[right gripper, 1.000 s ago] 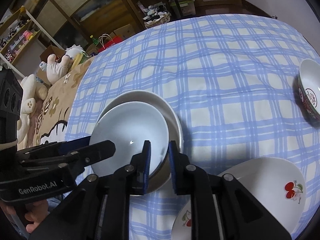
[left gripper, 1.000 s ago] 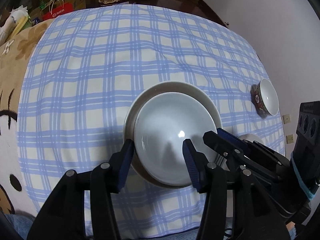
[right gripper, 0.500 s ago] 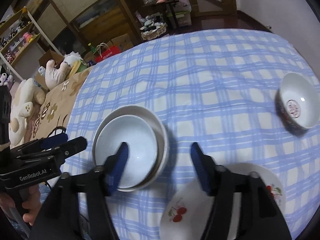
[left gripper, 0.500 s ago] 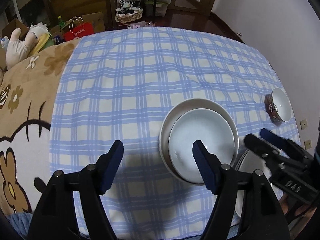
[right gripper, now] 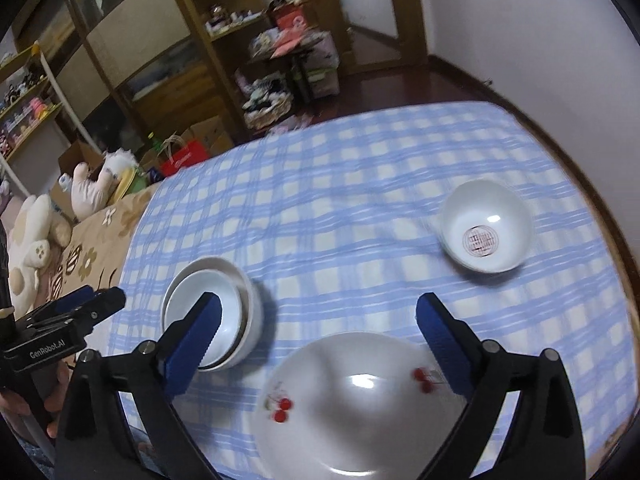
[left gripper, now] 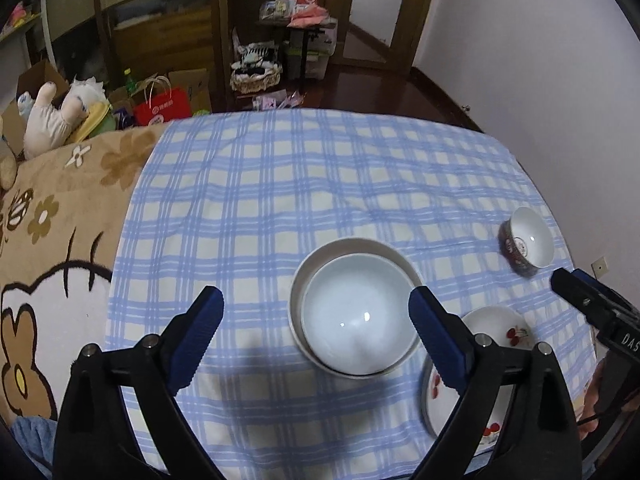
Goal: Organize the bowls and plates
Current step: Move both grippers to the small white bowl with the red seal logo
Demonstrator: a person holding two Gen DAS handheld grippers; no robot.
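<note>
Left wrist view looks down on the worktop [left gripper: 320,184], covered by a blue-and-cream checked cloth, with a brown flower-patterned blanket [left gripper: 60,216] along its left side. Nearest the cameras lies the cherry plate [right gripper: 360,408], a white plate with red cherry prints, flat on the cloth. To its left stand the stacked white bowls [left gripper: 356,312], a plain white bowl nested inside a slightly larger one, upright and just beside the plate without clearly touching it. Well apart, toward the far right of the cloth, sits the patterned bowl [right gripper: 486,232], white inside with a red round mark at the bottom and a dark decorated outside.

The left tool [left gripper: 316,336] hangs above the stacked bowls, its jaws having just been opening and now spread wide with nothing pressed between them. The right tool [right gripper: 320,332] hovers above the cherry plate, its jaws also having just been opening, wide apart and empty.
</note>
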